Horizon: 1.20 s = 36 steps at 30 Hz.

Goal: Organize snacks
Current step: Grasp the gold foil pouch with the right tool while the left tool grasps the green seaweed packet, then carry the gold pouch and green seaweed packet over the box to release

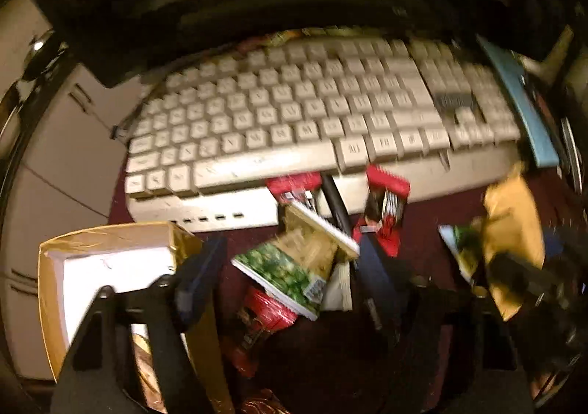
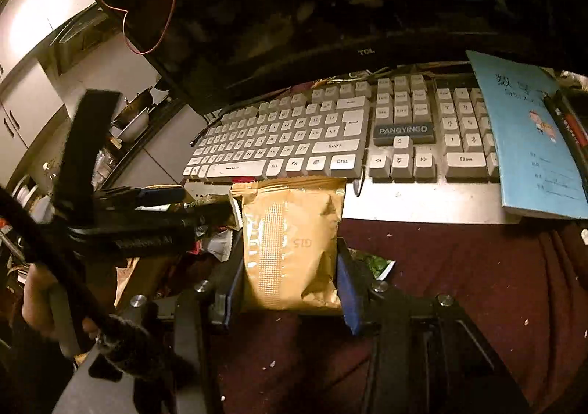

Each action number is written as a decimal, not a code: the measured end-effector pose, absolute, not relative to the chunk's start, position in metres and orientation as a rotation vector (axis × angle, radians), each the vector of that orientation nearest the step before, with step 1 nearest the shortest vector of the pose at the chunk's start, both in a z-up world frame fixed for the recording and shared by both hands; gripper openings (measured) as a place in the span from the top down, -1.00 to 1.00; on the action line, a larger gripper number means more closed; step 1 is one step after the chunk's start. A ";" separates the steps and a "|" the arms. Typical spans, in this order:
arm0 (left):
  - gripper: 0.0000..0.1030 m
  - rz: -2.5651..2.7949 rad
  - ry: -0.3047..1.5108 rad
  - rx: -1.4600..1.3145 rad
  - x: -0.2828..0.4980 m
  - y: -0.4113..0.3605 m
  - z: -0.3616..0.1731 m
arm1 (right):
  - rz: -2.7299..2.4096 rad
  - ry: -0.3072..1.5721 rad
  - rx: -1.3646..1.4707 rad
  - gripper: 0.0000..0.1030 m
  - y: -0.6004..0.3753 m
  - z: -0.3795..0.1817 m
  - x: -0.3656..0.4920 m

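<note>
The right tongs [image 2: 290, 289] are clamped on a gold snack pouch [image 2: 292, 245], their blue pads pressing its two side edges while it stands upright just in front of the keyboard [image 2: 286, 142]. The left tongs [image 1: 290, 267] stand apart over a small heap of packets, with a green pea packet [image 1: 290, 270] lying between the blue fingers [image 1: 200, 267]; blur hides whether either pad touches it, and nothing looks gripped.

The bench [image 2: 459, 285] is covered in dark maroon cloth. At its back stands a dark monitor [image 2: 330, 9], and in front of that lies the wide beige keyboard. A light blue notebook [image 2: 529, 134] rests on the keyboard's right end, overlapping the number keys. At the left edge of the left wrist view a gold cardboard box [image 1: 110, 252] sits open beside the keyboard's near corner, with a white inside.

The loose snacks lie on the cloth between that box and the right tongs. A red packet [image 1: 386, 211] leans against the keyboard's front edge, with another red packet [image 1: 294, 186] just left of it and a dark pen [image 1: 336, 204] between them. A third red wrapper [image 1: 264, 314] peeks from under the green pea packet. A second green packet [image 1: 461, 248] lies beside the gold pouch, partly beneath it.
</note>
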<state>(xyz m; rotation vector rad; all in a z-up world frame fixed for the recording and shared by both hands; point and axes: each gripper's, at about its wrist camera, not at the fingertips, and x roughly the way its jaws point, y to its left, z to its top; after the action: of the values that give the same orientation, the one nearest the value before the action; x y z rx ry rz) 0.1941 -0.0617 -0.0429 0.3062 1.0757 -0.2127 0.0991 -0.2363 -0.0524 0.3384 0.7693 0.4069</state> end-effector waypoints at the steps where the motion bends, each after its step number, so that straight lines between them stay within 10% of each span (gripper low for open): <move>1: -0.25 -0.211 1.080 0.335 0.191 -0.063 -0.046 | 0.408 0.767 0.339 0.16 -0.238 -0.052 0.099; 22: 0.10 -0.268 0.999 0.272 0.151 -0.060 -0.022 | 0.442 0.741 0.389 0.16 -0.240 -0.046 0.088; 36: 0.10 0.016 0.754 -0.120 0.008 0.105 0.044 | 0.685 0.733 0.341 0.16 -0.156 -0.005 0.021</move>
<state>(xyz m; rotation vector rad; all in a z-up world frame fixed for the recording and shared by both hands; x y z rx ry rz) 0.0075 0.1046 0.0443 -0.1198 0.7536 0.0157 0.0209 -0.1560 -0.0049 0.3412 0.7332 0.6845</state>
